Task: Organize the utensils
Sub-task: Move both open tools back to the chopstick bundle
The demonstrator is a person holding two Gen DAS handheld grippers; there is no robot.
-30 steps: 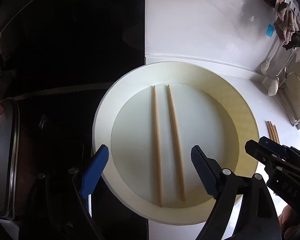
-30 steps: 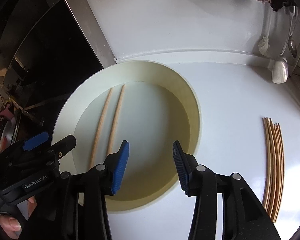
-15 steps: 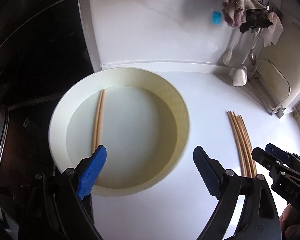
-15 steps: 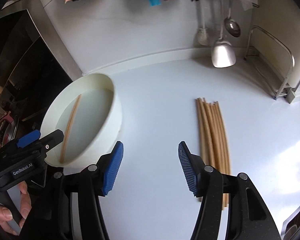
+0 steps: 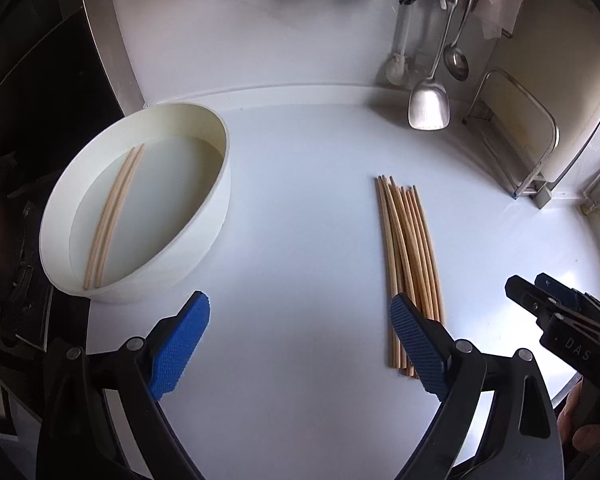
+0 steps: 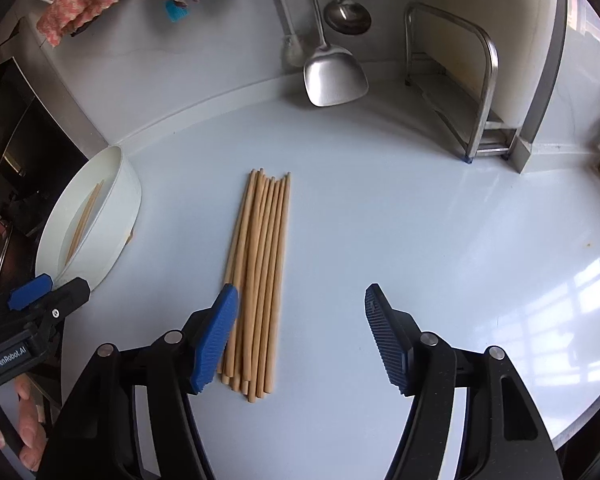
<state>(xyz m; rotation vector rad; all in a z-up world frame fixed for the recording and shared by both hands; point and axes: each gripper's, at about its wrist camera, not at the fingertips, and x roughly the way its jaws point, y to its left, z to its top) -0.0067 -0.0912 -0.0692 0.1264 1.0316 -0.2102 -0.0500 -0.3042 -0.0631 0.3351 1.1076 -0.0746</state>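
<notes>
Two pale wooden chopsticks (image 5: 114, 216) lie side by side in the round white shallow basin (image 5: 204, 236) at the left of the glossy white countertop (image 5: 300, 240), while the loose bundle of matching wooden chopsticks (image 6: 258, 276) waits on the bare surface well apart from it. You hold both tools empty above the counter: the left gripper (image 5: 300, 340) stands wide, one blue pad just over the near ends of the bundle, and the right gripper (image 6: 300, 332) has just been opening, nothing between its jaws, its left pad at the bundle's edge. By the look of it, you are between transfers, lining up for the next pair from the pile. That pick calls for settling one gripper squarely across a chopstick or two, low enough to pinch thin wood against a slick top. A steel spatula (image 6: 334, 74) and ladle (image 6: 346, 16) hang behind, untouched.
</notes>
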